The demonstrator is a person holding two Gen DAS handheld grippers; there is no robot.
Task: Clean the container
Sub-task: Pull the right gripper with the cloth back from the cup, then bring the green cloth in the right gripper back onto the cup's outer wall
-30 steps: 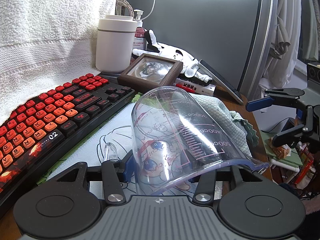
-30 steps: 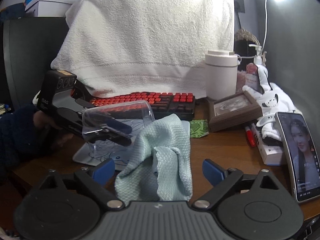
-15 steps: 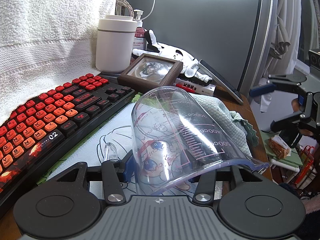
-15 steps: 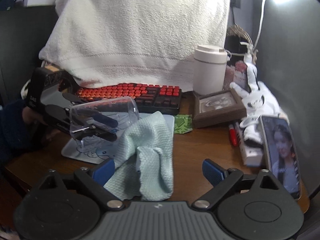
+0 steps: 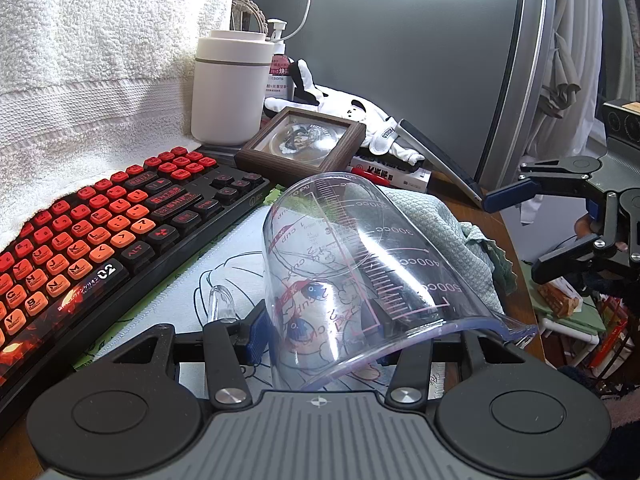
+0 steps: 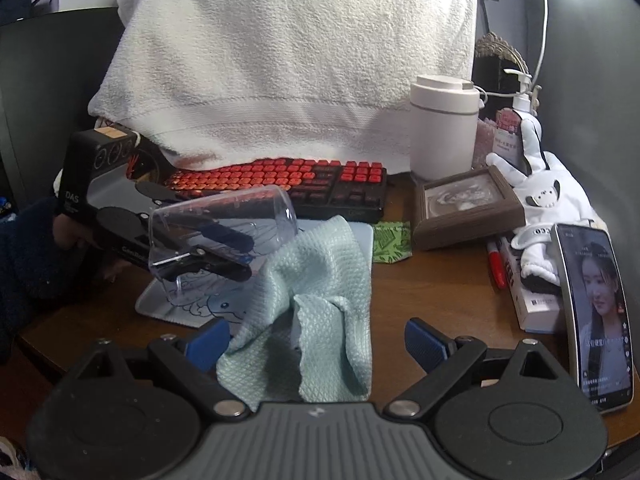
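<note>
Clear plastic measuring cup (image 5: 360,264) with pink graduations, tipped on side above printed mat, mouth toward camera; crumpled pale-green waffle cloth (image 6: 316,304) just beside it.

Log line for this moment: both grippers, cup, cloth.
left gripper: shut on measuring cup, tipped | right gripper: open, empty, near cloth | cloth: crumpled on table, ungrasped

Left gripper (image 5: 316,322) clamped on clear measuring cup (image 5: 360,256).
Cup lies tilted on its side above a printed mat (image 5: 224,284); green cloth (image 5: 444,232) behind, red keyboard (image 5: 100,232) left, right gripper (image 5: 516,236) spread wide.
</note>
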